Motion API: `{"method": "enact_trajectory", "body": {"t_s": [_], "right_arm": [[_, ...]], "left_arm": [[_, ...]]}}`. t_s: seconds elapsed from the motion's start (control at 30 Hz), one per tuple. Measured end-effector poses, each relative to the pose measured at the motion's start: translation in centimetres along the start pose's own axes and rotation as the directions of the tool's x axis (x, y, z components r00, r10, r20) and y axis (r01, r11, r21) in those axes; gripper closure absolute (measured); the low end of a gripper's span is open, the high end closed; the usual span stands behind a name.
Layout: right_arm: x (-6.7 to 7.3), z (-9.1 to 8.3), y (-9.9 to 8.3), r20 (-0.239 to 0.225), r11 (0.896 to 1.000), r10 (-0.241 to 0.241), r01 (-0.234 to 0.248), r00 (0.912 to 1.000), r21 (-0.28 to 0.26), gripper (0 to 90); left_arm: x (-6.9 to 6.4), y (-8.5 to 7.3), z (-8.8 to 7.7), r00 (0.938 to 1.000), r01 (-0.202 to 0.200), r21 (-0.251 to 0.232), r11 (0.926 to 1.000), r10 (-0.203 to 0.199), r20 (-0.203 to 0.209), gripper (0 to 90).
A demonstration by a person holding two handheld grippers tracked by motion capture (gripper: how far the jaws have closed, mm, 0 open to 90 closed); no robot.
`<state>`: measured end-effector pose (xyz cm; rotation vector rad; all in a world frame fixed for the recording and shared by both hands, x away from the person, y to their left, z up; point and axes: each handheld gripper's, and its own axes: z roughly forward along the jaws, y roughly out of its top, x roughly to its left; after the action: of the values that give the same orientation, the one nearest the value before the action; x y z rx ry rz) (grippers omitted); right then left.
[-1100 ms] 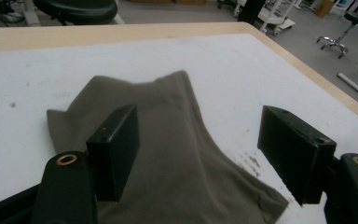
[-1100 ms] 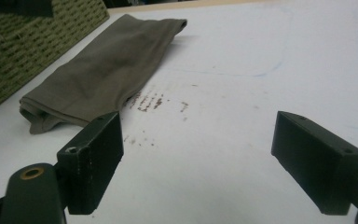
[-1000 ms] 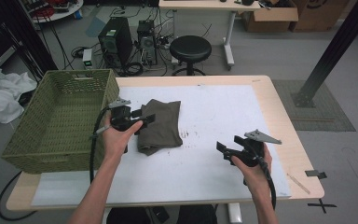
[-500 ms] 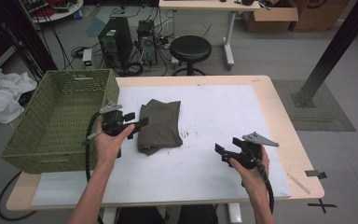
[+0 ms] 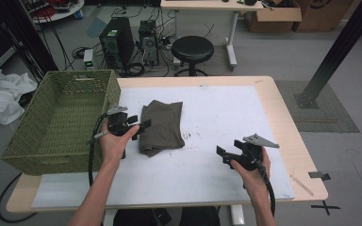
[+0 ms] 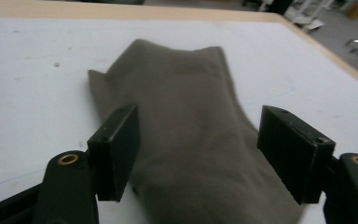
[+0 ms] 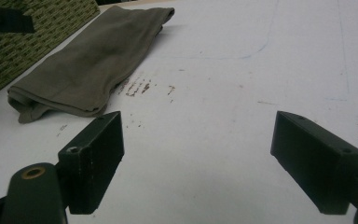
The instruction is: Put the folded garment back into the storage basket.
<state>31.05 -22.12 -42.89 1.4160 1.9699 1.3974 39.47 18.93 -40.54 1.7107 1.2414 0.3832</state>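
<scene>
here the cloth point(image 5: 161, 126) lies folded on the table point(image 5: 226, 117) beside the basket point(image 5: 59, 117), long axis running away from me. my left fingers point(image 6: 205, 154) stand apart, straddling its near end; my right fingers point(image 7: 214, 163), also apart, sit well off.

left gripper point(image 5: 139, 125): jaws wide apart, nothing pinched, pointing right | right gripper point(image 5: 222, 153): jaws wide apart, empty, pointing left

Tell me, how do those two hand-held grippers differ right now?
The left hand-held gripper hovers at the folded olive cloth, its jaws straddling it; the right hand-held gripper sits apart over bare white table cover. The left is beside the green basket; the right is near the table's other side. Both stand open.
</scene>
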Motion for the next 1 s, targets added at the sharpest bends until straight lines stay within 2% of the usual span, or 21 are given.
{"method": "enact_trajectory", "body": {"t_s": [0.07, 0.1, 0.13, 0.17, 0.27, 0.3, 0.33, 0.4, 0.43, 0.57, 0.63, 0.73, 0.77, 0.83, 0.9, 0.93, 0.97, 1.0], "right_arm": [[0.1, 0.1, 0.0, 0.001, 1.000, -0.002, 0.002, 1.0000, 0.002, 17.4], [0.2, 0.2, 0.1, 0.004, 1.000, -0.006, 0.006, 1.0000, 0.006, 17.4], [0.2, 0.2, 0.1, 0.004, 1.000, -0.006, 0.006, 1.0000, 0.006, 17.4], [0.2, 0.3, 0.1, 0.003, 1.000, -0.007, 0.007, 1.0000, 0.007, 17.5], [0.5, 0.5, 0.2, 0.002, 1.000, -0.013, 0.013, 0.9999, 0.011, 17.7], [0.6, 0.5, 0.3, 0.001, 1.000, -0.022, 0.022, 0.9998, 0.014, 18.2], [0.7, 0.5, 0.3, 0.001, 1.000, -0.023, 0.023, 0.9997, 0.018, 18.2], [0.7, 0.4, 0.3, 0.003, 1.000, -0.024, 0.024, 0.9997, 0.020, 18.3], [0.7, 0.2, 0.3, 0.005, 0.999, -0.028, 0.028, 0.9996, 0.022, 18.6], [0.6, -0.2, 0.1, 0.009, 0.999, -0.030, 0.030, 0.9995, 0.026, 18.8], [0.5, -0.3, 0.0, 0.014, 0.999, -0.027, 0.027, 0.9995, 0.026, 18.8], [0.5, -0.3, -0.3, 0.016, 0.999, -0.019, 0.019, 0.9997, 0.031, 18.8], [0.5, -0.2, -0.3, 0.014, 0.999, -0.023, 0.023, 0.9996, 0.031, 18.8], [0.5, -0.1, -0.4, 0.011, 0.999, -0.022, 0.021, 0.9997, 0.031, 18.9], [0.6, 0.0, -0.3, 0.011, 0.999, -0.017, 0.016, 0.9998, 0.030, 18.9], [0.6, 0.0, -0.3, 0.010, 0.999, -0.015, 0.014, 0.9998, 0.029, 18.9], [0.6, 0.1, -0.3, 0.010, 0.999, -0.017, 0.016, 0.9998, 0.028, 18.9], [0.6, 0.1, -0.3, 0.007, 0.999, -0.017, 0.017, 0.9998, 0.028, 18.9]], "left_arm": [[0.0, -0.1, 0.4, 0.9999, -0.006, 0.009, 0.9999, 0.006, -0.013, 31.5], [0.0, -0.3, 1.3, 0.9998, 0.003, 0.037, 0.9993, -0.002, -0.019, 31.5], [0.0, -0.3, 1.3, 0.9998, 0.003, 0.037, 0.9993, -0.002, -0.019, 31.4], [-0.1, -0.4, 1.8, 0.9993, 0.035, 0.065, 0.9973, -0.034, -0.011, 31.4], [-0.5, -0.8, 2.6, 0.9997, 0.026, 0.071, 0.9972, -0.026, -0.004, 28.7], [-0.6, -1.0, 3.3, 0.9988, 0.043, 0.075, 0.9963, -0.041, -0.026, 28.8], [-0.6, -1.0, 3.3, 0.9988, 0.043, 0.075, 0.9963, -0.041, -0.026, 28.6], [-0.3, -1.2, 3.9, 0.9963, 0.072, 0.080, 0.9943, -0.067, -0.054, 28.5], [0.3, -1.3, 4.2, 0.9926, 0.093, 0.081, 0.9923, -0.086, -0.086, 27.5], [1.0, -1.3, 4.4, 0.9885, 0.114, 0.070, 0.9910, -0.106, -0.107, 25.8], [1.1, -1.3, 4.4, 0.9875, 0.109, 0.063, 0.9920, -0.101, -0.121, 25.3], [1.4, -1.5, 4.7, 0.9851, 0.128, 0.076, 0.9889, -0.118, -0.126, 21.4], [1.6, -1.8, 5.2, 0.9831, 0.150, 0.089, 0.9846, -0.139, -0.119, 21.3], [1.3, -1.9, 5.3, 0.9859, 0.126, 0.089, 0.9881, -0.114, -0.122, 20.3], [1.0, -1.9, 5.5, 0.9874, 0.126, 0.088, 0.9881, -0.116, -0.108, 26.4], [1.0, -1.9, 5.5, 0.9874, 0.126, 0.088, 0.9881, -0.116, -0.108, 26.5], [0.7, -1.9, 5.6, 0.9895, 0.104, 0.090, 0.9905, -0.094, -0.110, 27.2], [0.7, -1.9, 5.6, 0.9895, 0.104, 0.090, 0.9905, -0.094, -0.110, 28.0]]}}
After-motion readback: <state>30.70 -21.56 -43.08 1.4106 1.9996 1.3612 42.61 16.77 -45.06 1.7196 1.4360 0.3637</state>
